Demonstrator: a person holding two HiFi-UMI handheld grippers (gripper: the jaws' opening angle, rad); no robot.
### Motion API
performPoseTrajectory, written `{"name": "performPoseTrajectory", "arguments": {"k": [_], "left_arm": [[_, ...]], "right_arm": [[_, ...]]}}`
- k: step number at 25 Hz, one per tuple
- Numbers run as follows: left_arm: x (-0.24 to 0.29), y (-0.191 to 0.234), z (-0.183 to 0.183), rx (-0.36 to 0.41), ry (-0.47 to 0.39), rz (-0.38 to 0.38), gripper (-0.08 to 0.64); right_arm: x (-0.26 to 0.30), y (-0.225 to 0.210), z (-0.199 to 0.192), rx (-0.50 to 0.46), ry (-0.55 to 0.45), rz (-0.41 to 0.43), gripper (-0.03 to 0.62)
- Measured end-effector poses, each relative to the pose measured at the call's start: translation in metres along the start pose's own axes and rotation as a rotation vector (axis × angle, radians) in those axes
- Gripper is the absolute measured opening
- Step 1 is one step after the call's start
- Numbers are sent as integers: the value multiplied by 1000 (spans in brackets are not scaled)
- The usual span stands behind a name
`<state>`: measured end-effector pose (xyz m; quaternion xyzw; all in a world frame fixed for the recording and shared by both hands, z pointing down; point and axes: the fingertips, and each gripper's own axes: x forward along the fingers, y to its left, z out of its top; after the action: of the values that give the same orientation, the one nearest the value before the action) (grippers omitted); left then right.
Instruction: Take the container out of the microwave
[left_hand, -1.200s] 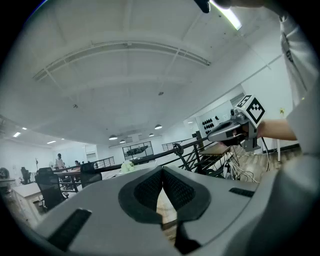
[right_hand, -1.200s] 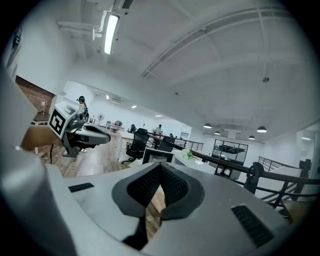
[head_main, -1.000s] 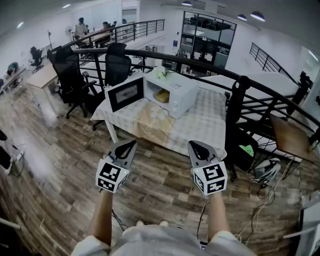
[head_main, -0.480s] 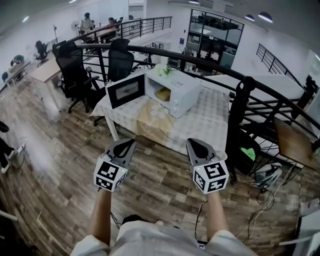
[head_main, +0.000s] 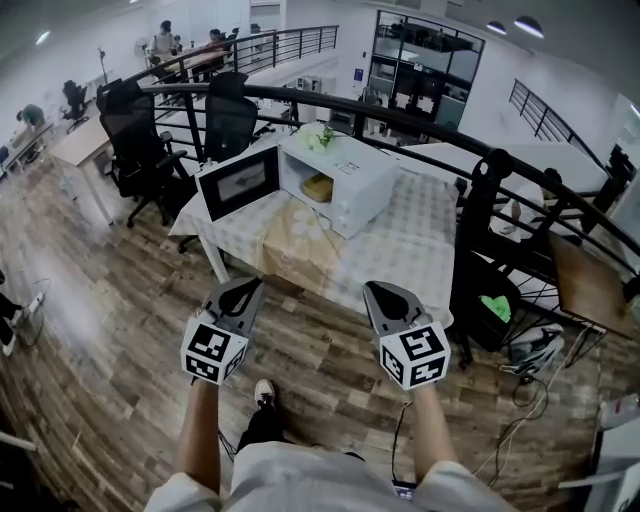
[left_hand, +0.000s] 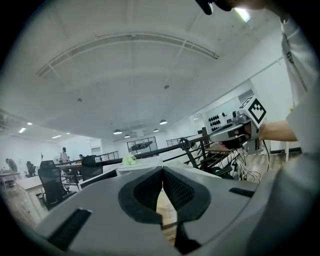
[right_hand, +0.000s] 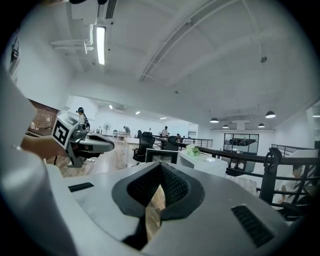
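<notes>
Floor (head_main: 110, 330): wood-pattern planks across the whole near ground.
Bench (head_main: 425, 240): a table under a pale checked cloth that hangs over its near edge, standing ahead of you.
Microwave (head_main: 352, 178): white, set on the bench toward its far left corner.
Door (head_main: 238, 183): swung fully open to the left, its dark window facing you.
Container (head_main: 319, 187): the task's thing, a low yellowish vessel. It rests inside the open microwave cavity and nothing touches it.
Green bunch (head_main: 316, 136): lying on the microwave's top near its far left corner. You cannot tell what it is.
Left tongs (head_main: 246, 288): held out in your left hand over the floor, short of the bench and well apart from the microwave. The two pads are pressed together at their tips with nothing between them.
Right tongs (head_main: 386, 292): held out in your right hand alongside the left pair, well apart from it. These pads too are pressed together and pinch nothing.
Shoe (head_main: 264, 392): yours, showing on the floor below and between the two arms.
Railing (head_main: 420, 118): a dark curved rail running behind the bench from left to right.
Chairs (head_main: 135, 140): two black office chairs left of the bench, beyond the open door.
People (head_main: 165, 42): a few far off at upper left, too small to describe.
</notes>
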<state>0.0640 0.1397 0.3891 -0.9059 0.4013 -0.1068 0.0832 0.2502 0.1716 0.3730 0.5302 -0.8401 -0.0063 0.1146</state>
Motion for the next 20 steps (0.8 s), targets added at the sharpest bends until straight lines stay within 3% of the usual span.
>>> {"name": "performPoseTrajectory", "arguments": {"k": [6, 13, 20], "left_arm": [[64, 48, -22, -11, -6, -42, 17], [140, 158, -35, -13, -16, -85, 17], [183, 248, -46, -14, -17, -114, 17]], "right_arm": [[60, -29, -6, -15, 30, -39, 14], [180, -49, 20, -17, 61, -71, 14], [280, -54, 41, -22, 83, -113, 15]]}}
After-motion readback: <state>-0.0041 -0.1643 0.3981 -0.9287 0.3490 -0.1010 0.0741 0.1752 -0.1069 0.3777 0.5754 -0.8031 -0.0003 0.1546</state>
